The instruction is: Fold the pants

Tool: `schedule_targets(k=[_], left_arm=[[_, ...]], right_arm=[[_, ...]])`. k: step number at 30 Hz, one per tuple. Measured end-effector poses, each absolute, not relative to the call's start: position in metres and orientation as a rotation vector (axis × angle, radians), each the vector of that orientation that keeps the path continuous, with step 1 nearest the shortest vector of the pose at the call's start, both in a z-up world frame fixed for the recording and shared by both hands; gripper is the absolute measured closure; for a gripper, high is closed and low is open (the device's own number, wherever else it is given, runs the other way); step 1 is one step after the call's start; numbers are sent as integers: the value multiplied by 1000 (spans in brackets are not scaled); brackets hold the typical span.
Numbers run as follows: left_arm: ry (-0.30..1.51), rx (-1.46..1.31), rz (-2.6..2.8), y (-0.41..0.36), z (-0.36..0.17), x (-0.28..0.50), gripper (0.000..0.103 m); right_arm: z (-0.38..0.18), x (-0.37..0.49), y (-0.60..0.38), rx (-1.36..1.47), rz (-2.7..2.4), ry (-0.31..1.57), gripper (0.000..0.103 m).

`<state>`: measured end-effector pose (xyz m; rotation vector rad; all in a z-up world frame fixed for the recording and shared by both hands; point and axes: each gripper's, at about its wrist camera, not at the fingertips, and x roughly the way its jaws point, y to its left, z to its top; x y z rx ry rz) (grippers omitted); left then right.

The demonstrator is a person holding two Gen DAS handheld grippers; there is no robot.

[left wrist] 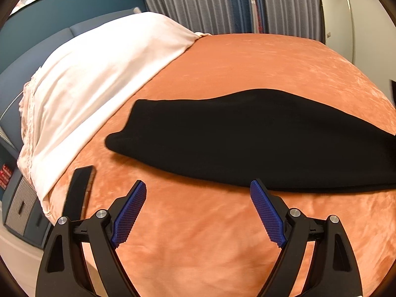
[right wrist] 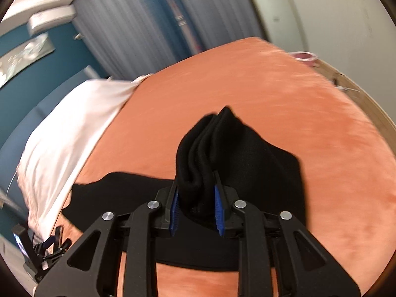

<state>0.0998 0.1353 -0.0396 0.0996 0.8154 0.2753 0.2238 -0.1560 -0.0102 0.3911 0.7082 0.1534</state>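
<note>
Black pants point(left wrist: 247, 138) lie as a long folded strip across the orange bedspread point(left wrist: 222, 235). My left gripper point(left wrist: 198, 190) is open and empty, just in front of the pants' near edge, above the bedspread. My right gripper point(right wrist: 195, 188) is shut on a bunched end of the pants point(right wrist: 210, 148) and holds it lifted, with the rest trailing down onto the bed below and to the left. The view from the right wrist is blurred by motion.
A white sheet point(left wrist: 99, 79) covers the pillow end at the left. A dark phone point(left wrist: 79, 190) lies on the bedspread near the left gripper. Grey curtains point(left wrist: 198, 0) hang behind the bed. A pink cup point(right wrist: 305, 55) stands on a wooden ledge at right.
</note>
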Motion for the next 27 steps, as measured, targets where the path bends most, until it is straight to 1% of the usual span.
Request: schedule_targets(k=[5, 9, 14, 19, 21, 24, 27], left_arm=[[817, 87, 300, 165, -42, 92, 20], [826, 71, 313, 186, -46, 87, 20], [827, 60, 313, 201, -47, 84, 20], [816, 53, 299, 207, -45, 82, 20], [816, 49, 293, 207, -46, 82, 20], [817, 42, 280, 205, -49, 85, 20], [822, 29, 265, 200, -50, 88, 20]], right_arm=[[-19, 254, -75, 317, 244, 752, 81], [-34, 271, -43, 303, 264, 782, 81], [-43, 271, -48, 327, 229, 789, 81], [-24, 248, -113, 428, 103, 700, 81], [-11, 242, -124, 429, 81, 679, 81], [-2, 249, -98, 351, 141, 712, 81], [-29, 265, -39, 245, 225, 802, 81]])
